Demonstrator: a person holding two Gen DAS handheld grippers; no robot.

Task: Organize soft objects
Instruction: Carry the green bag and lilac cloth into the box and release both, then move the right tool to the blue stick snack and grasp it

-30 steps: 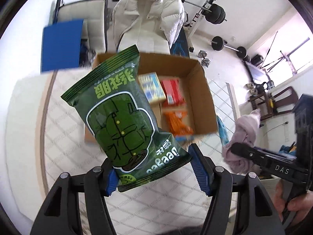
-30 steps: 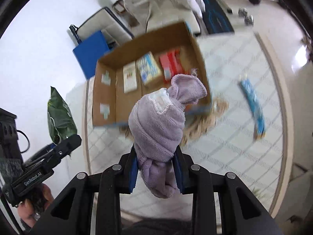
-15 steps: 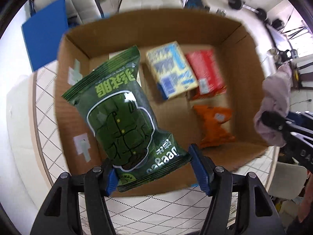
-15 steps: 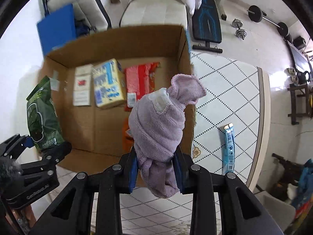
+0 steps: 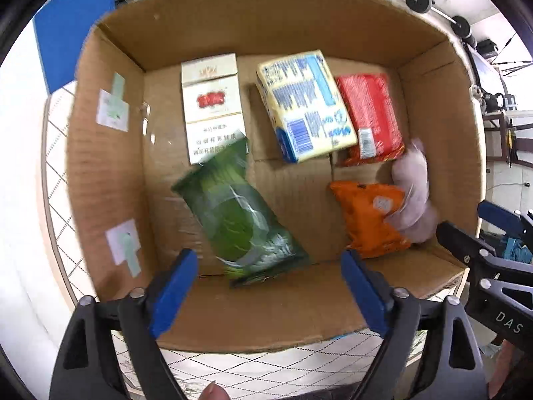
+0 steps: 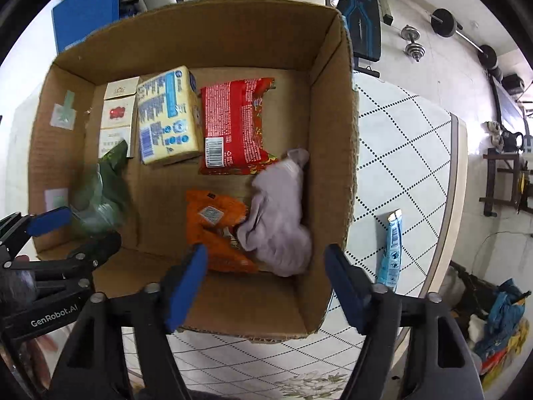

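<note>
Cardboard box [image 5: 106, 153] open-topped on a diamond-patterned table [image 6: 409, 153]. Left gripper [image 5: 268, 286] spread wide, holding nothing; green snack bag [image 5: 238, 216], motion-blurred, lies inside the box just beyond its fingertips, left half. Right gripper [image 6: 266, 281] also wide and unloaded; lilac cloth bundle [image 6: 278, 220] sits in the box's near right corner, just ahead of the fingertips, touching an orange packet [image 6: 213, 226]. Behind: white carton [image 5: 211, 103], yellow-blue pack [image 5: 304, 103], red packet [image 6: 233, 123]. Blue sachet [image 6: 391, 246] on the table outside.
</note>
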